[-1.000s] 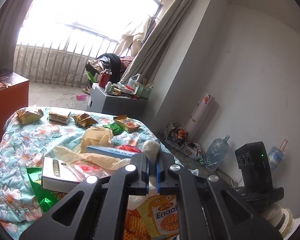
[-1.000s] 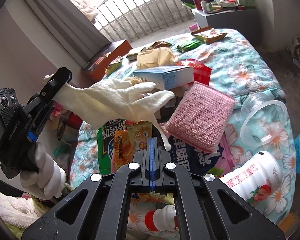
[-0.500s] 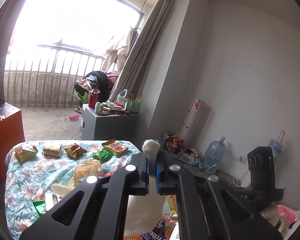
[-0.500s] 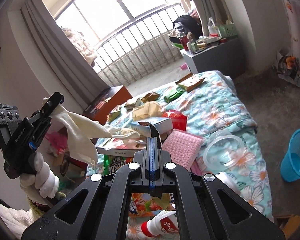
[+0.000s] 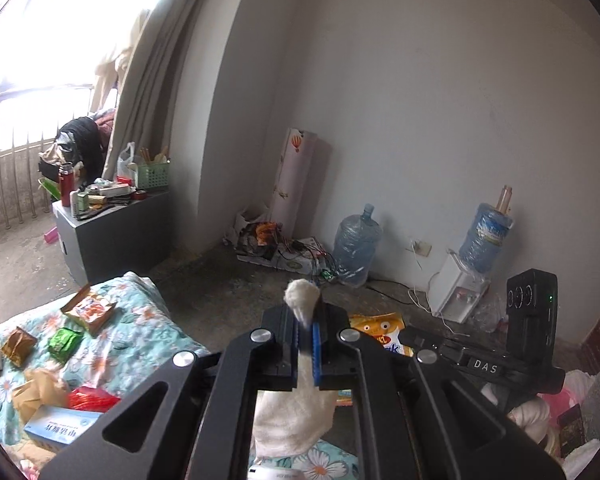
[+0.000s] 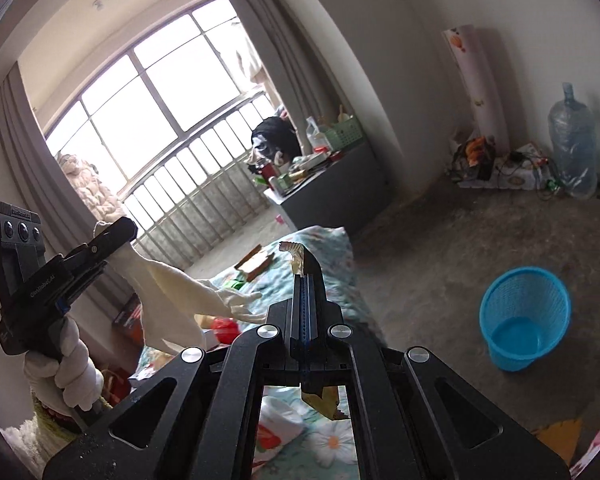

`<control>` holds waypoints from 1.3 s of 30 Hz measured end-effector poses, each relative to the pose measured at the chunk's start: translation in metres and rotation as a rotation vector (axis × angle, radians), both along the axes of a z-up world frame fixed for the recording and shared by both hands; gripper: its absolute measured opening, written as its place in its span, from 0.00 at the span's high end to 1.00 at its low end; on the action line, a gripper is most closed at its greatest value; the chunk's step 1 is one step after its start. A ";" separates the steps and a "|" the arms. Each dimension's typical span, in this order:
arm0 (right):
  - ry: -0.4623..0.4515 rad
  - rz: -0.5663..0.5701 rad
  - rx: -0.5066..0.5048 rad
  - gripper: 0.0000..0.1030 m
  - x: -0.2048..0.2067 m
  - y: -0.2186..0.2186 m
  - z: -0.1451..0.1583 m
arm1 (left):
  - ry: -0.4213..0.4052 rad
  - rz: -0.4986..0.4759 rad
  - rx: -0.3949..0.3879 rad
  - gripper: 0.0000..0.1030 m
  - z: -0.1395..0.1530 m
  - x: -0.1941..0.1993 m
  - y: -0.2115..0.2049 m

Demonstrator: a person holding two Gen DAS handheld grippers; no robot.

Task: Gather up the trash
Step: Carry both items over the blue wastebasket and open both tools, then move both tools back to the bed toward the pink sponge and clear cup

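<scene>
Transport step: your left gripper (image 5: 307,322) clamps white glove (image 5: 300,300), right gripper (image 6: 305,280) pinches wrapper (image 6: 294,252). Next, swing both over blue basket (image 6: 526,316), right of frame, then release.

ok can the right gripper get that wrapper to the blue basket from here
Probably yes. The right gripper is shut on the wrapper, and only bare floor lies between it and the open-topped blue basket, which stands upright.

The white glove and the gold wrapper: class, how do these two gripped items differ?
The white glove is soft cloth; the gold wrapper is shiny and crinkled. The glove hangs large and limp from the left gripper; the wrapper shows only small ends at the right gripper. Both are clamped between shut fingers, lifted off the bed.
</scene>
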State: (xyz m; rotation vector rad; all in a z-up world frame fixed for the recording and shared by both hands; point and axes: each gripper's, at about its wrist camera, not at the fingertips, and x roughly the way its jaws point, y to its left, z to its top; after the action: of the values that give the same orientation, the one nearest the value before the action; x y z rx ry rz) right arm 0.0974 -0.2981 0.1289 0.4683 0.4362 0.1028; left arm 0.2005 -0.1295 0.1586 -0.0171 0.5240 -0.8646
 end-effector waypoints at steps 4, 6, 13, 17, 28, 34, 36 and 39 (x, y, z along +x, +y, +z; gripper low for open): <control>0.043 -0.137 -0.006 1.00 0.004 -0.053 -0.024 | 0.092 -0.106 0.097 0.96 -0.033 0.039 -0.087; 0.076 -0.196 0.007 1.00 0.010 -0.080 -0.040 | 0.157 -0.147 0.142 0.96 -0.058 0.062 -0.130; 0.205 -0.335 0.102 1.00 0.046 -0.164 -0.109 | 0.305 -0.224 0.264 0.96 -0.153 0.115 -0.263; 0.264 -0.386 0.168 1.00 0.068 -0.206 -0.150 | 0.340 -0.228 0.319 0.96 -0.201 0.126 -0.323; 0.460 -0.459 0.259 0.70 0.099 -0.272 -0.240 | 0.406 -0.130 0.359 0.55 -0.273 0.148 -0.379; 0.397 -0.478 0.216 0.64 0.073 -0.261 -0.224 | 0.354 -0.165 0.342 0.55 -0.244 0.140 -0.358; 0.366 -0.489 0.178 0.55 0.064 -0.248 -0.210 | 0.324 -0.185 0.319 0.55 -0.223 0.135 -0.339; 0.305 -0.492 0.100 0.44 0.054 -0.224 -0.186 | 0.261 -0.215 0.268 0.48 -0.186 0.122 -0.300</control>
State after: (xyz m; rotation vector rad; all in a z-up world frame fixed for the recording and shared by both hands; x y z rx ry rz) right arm 0.1516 -0.5218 -0.0571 0.6816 0.6043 -0.4285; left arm 0.3227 -0.4294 -0.0275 0.1763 0.8955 -1.0015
